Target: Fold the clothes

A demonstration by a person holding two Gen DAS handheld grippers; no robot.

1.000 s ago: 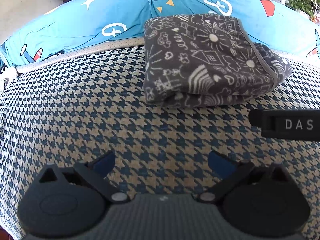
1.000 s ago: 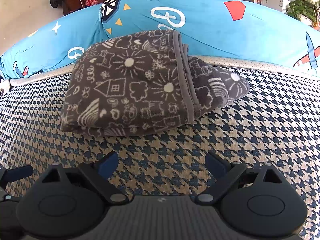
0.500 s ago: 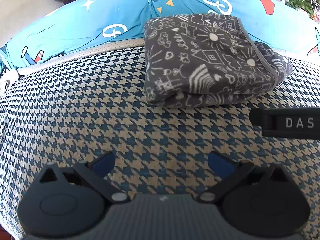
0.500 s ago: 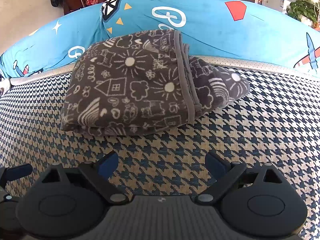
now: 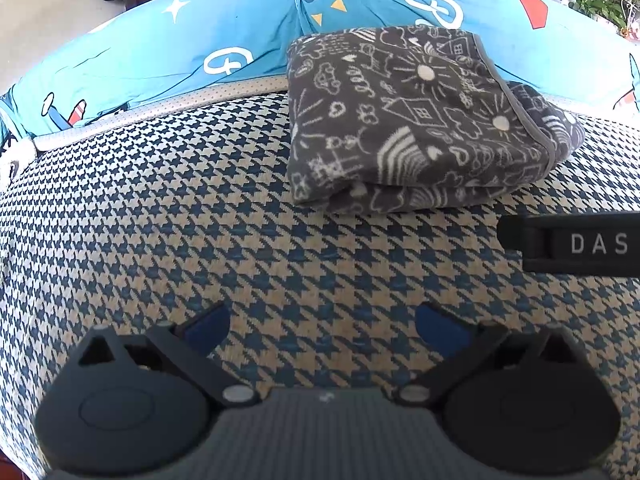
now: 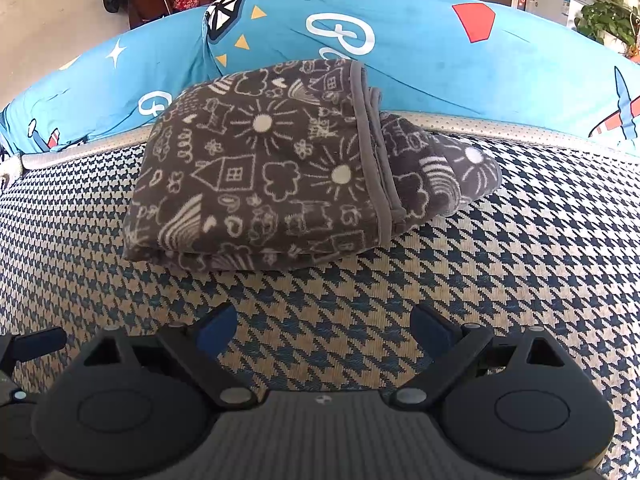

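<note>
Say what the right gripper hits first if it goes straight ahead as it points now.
Probably the folded grey doodle-print blanket: the open right gripper points across bare houndstooth cover at its near folded edge. Depth is unclear.

Both wrist views low, facing forward, sharing folded blanket (image 5: pixel 420 120).

Grey cloth (image 6: pixel 280 176), white doodle print; houndstooth blue-beige cover (image 6: pixel 500 264); bright blue cartoon-print bedding (image 6: pixel 420 64).

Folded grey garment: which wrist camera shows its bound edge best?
The right wrist view: the folded grey garment sits central, its edge facing the camera. The left wrist view shows it off-centre, upper right.
</note>
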